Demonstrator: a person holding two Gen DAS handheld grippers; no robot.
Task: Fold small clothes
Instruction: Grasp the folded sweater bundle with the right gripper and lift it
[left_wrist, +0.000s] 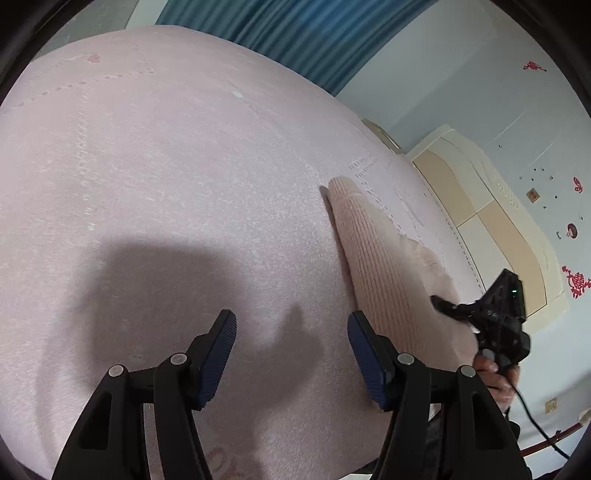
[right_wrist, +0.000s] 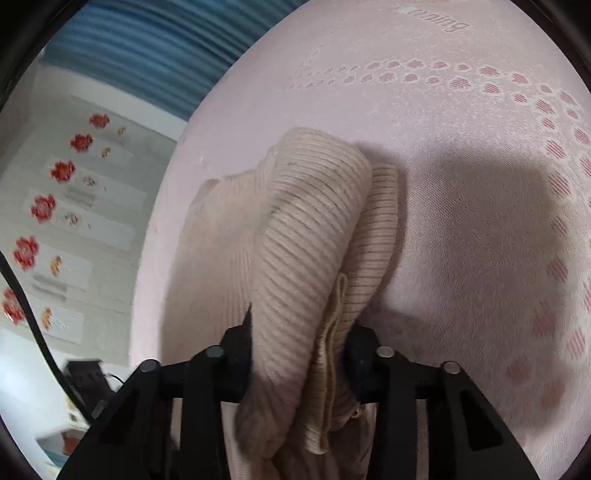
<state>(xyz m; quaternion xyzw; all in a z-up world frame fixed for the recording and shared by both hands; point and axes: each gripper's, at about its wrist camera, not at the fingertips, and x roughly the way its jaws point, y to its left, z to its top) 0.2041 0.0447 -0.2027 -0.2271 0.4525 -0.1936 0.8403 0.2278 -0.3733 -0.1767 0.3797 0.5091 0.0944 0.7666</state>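
A beige ribbed knit garment (left_wrist: 384, 266) lies on the pink bedsheet (left_wrist: 184, 166), stretching away to the right of my left gripper (left_wrist: 291, 321). That gripper hangs open just above the bare sheet, with nothing between its blue pads. In the right wrist view my right gripper (right_wrist: 299, 328) is shut on a bunched fold of the same garment (right_wrist: 306, 221), which rises in a thick roll from between the pads. The rest of the knit spreads flat to the left. From the left wrist view the right gripper (left_wrist: 448, 306) sits at the garment's near right edge, held by a hand (left_wrist: 495, 373).
The patterned pink sheet (right_wrist: 461, 184) covers the whole bed. A cream headboard (left_wrist: 491, 221) and a pale wall with red stickers (left_wrist: 576, 284) stand at the right, a blue curtain (left_wrist: 295, 33) behind. Beside the bed are flower-printed floor tiles (right_wrist: 44, 206) and a black cable (right_wrist: 26, 302).
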